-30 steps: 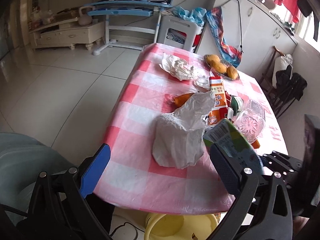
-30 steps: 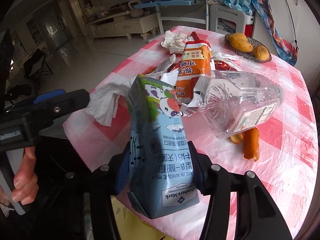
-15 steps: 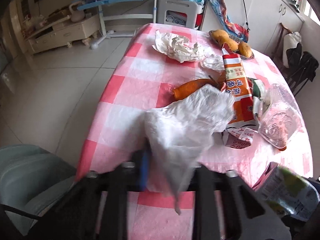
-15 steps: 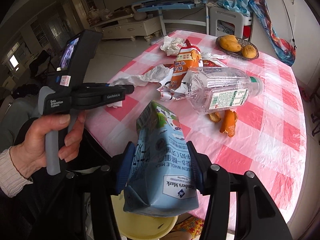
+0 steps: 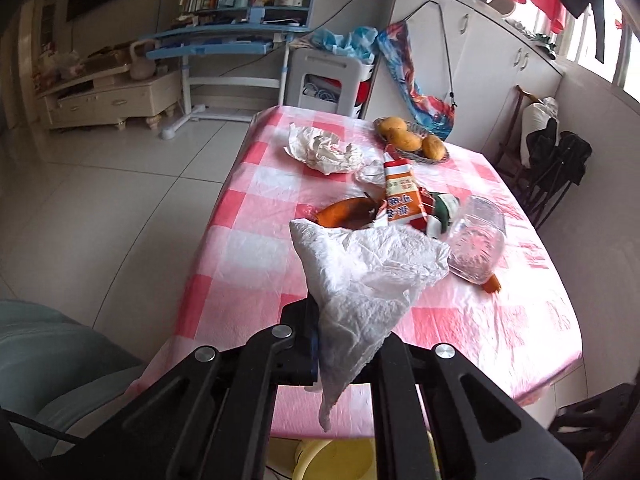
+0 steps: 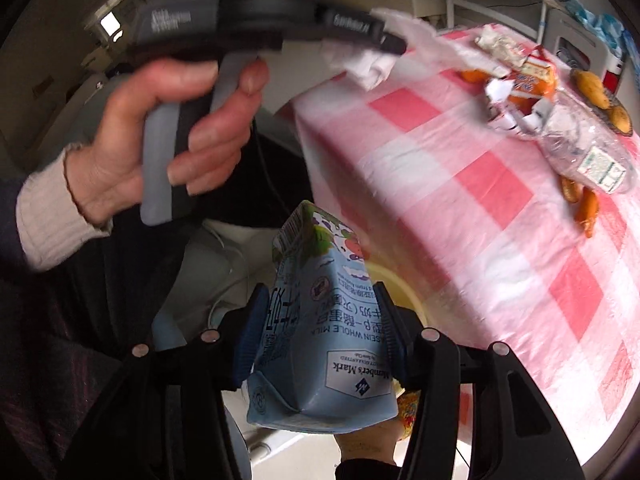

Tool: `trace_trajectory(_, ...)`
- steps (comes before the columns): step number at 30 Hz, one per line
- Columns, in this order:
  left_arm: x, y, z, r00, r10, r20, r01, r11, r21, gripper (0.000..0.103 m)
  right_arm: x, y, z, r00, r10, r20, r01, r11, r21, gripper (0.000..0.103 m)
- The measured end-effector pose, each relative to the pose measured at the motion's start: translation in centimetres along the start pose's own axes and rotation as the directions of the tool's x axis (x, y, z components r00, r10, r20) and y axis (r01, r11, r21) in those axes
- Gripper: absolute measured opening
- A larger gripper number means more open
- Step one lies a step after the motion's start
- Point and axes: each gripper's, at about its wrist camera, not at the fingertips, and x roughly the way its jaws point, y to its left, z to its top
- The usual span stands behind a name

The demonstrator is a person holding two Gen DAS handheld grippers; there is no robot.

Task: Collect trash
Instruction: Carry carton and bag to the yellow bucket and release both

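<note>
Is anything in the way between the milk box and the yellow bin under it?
Nothing visible is. The right gripper has its jaws clamped on the milk carton, off the table's edge. The yellow bin's rim peeks out right behind the carton, with only open air between them.

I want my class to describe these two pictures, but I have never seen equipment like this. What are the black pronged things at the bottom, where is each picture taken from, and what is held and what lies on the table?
The black prongs are hand-held grippers, one in each of a person's hands, each carrying a wide-angle camera looking along its fingers. The left camera's picture shows the left gripper shut on a crumpled white plastic bag. The right camera's picture shows the right gripper shut on a blue milk carton, with a yellow bin partly visible below it; the person's left hand is also in view. On the pink checked table lie crumpled paper, an orange carton, a clear plastic bottle and a basket of mangoes.
</note>
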Motion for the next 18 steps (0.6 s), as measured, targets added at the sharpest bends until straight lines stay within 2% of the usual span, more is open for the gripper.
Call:
trace_trajectory(3, -1.1, 0.0, -1.4, 1.0, -0.009, -0.009, 0.01, 1.0, 0.009, 0.005, 3.1, 0.6, -0.3, 0.993, -0.059, -0.101, 0.058, 0.998, -0.015, 0.054)
trace_trajectory(5, -1.7, 0.0, -2.6, 1.0, -0.017, -0.025, 0.018, 1.0, 0.015, 0.005, 3.8, 0.6, -0.4, 0.989, -0.084, -0.121, 0.082, 0.996, -0.021, 0.059)
trace_trajectory(9, -3.1, -0.7, -4.7, 0.999, -0.03, -0.042, 0.032, 0.998, 0.053, 0.005, 0.8, 0.2, -0.2, 0.996, -0.091, -0.006, 0.091, 0.995, 0.04, 0.069)
trace_trajectory(11, -3.6, -1.0, -5.8, 0.998, -0.036, -0.056, 0.04, 0.997, 0.069, 0.006, -1.4, -0.5, -0.3, 0.989, -0.128, 0.075, 0.122, 0.989, 0.089, 0.075)
trace_trajectory(12, -3.9, -1.1, -6.4, 0.997, -0.038, -0.065, 0.043, 0.996, 0.076, 0.006, -2.5, -0.8, -0.4, 0.981, -0.155, 0.113, 0.142, 0.983, 0.12, 0.077)
trace_trajectory(14, -4.3, -1.5, -7.4, 0.996, -0.041, -0.082, 0.048, 0.994, 0.093, 0.006, -4.5, -1.4, -0.8, 0.953, -0.242, 0.181, 0.207, 0.959, 0.196, 0.085)
trace_trajectory(18, -5.2, -2.5, -9.7, 0.991, -0.043, -0.124, 0.06, 0.988, 0.14, 0.006, -7.3, -2.9, -1.4, 0.873, -0.42, 0.246, 0.323, 0.878, 0.354, 0.089)
